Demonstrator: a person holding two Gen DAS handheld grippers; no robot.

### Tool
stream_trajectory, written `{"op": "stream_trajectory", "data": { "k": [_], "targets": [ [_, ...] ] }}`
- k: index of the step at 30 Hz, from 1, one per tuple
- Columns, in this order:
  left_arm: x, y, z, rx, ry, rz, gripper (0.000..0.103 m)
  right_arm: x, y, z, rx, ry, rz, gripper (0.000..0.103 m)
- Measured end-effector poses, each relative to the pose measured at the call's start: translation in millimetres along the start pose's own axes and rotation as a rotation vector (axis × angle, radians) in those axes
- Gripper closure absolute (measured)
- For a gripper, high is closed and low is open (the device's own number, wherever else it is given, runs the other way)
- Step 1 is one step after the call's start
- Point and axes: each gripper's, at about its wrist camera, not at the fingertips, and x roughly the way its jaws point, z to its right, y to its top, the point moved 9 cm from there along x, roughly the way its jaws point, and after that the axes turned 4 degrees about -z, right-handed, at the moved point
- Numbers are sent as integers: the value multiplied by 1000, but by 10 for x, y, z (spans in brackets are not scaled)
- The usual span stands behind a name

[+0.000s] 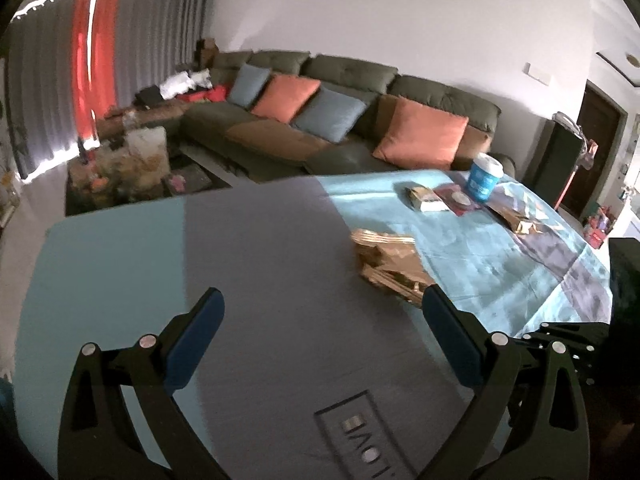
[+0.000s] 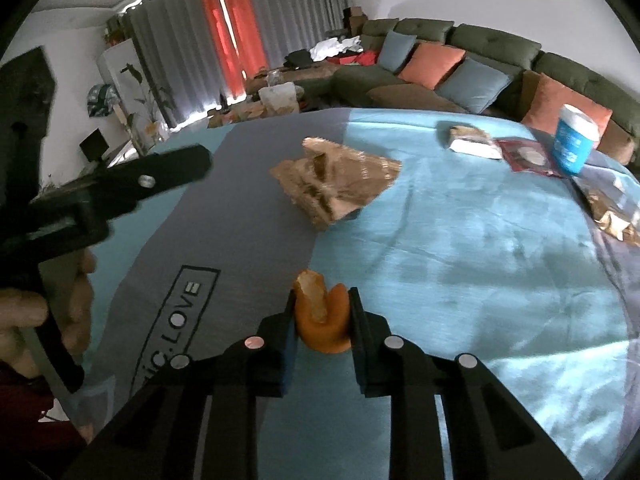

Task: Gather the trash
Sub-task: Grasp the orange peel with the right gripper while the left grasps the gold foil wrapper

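My right gripper [image 2: 322, 300] is shut on a piece of orange peel [image 2: 322, 316] and holds it above the blue and grey cloth [image 2: 460, 240]. A crumpled brown paper bag [image 2: 336, 184] lies on the cloth ahead of it; it also shows in the left wrist view [image 1: 390, 262], just beyond my right fingertip. My left gripper [image 1: 320, 304] is open and empty above the grey part of the cloth [image 1: 260, 248]. It also shows in the right wrist view [image 2: 168, 172] at the left. A blue cup with a white lid [image 1: 485, 176] [image 2: 574, 140] stands at the far side.
A small wrapped packet [image 1: 426, 199] [image 2: 472, 140], a dark red flat packet [image 1: 460, 200] [image 2: 528, 158] and a golden wrapper [image 1: 516, 220] [image 2: 612, 212] lie near the cup. A green sofa with cushions [image 1: 340, 120] [image 2: 460, 64] stands behind the table. A cluttered low table [image 1: 128, 168] is at the left.
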Motion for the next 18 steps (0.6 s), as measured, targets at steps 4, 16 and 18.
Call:
{"op": "stream_trajectory", "data": {
  "k": [4, 16, 18],
  "targets": [
    [211, 16, 177, -5, -44, -40, 5, -90, -54, 130, 23, -13, 10, 82],
    [900, -41, 497, -113, -210, -208, 50, -132, -164, 325, 70, -1, 16, 82],
    [951, -56, 533, -120, -215, -222, 57, -148, -174, 339, 75, 3, 19, 81]
  ]
}}
